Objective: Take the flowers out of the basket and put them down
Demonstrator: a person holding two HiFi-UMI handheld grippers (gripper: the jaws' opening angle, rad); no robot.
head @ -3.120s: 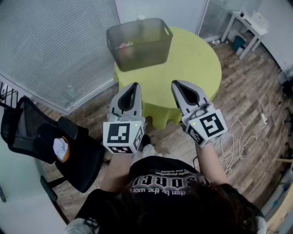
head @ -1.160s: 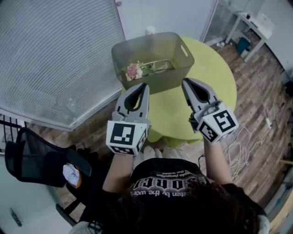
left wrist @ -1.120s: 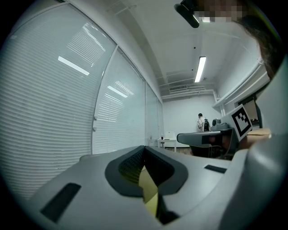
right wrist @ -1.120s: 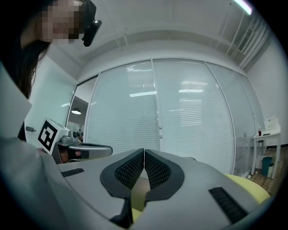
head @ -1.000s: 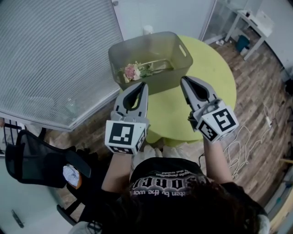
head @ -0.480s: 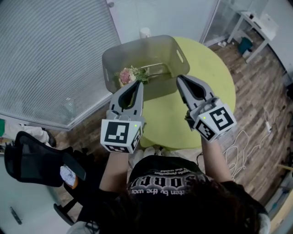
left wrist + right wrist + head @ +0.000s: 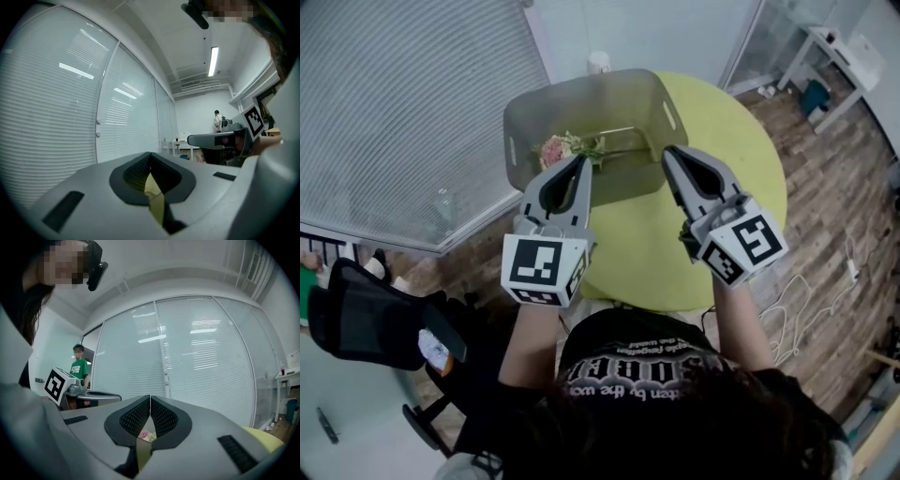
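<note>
A grey translucent basket stands on the round yellow-green table. Inside it lie the flowers, a pink bloom at the left with green stems running right. My left gripper is shut and empty, its tip at the basket's near wall just right of the bloom. To its right, my right gripper is also shut and empty, level with the basket's right corner. In the right gripper view a pink bit of the flowers shows under the closed fingertips. The left gripper view shows only closed jaws and yellow table.
A black chair stands on the wood floor at lower left. A glass wall with blinds runs along the left. A white side table is at far right, cables lie on the floor. A person in green stands behind.
Both grippers have come forward from the table's near edge to the basket's near wall. The flowers have come into view inside the basket. Both grippers stayed shut.
</note>
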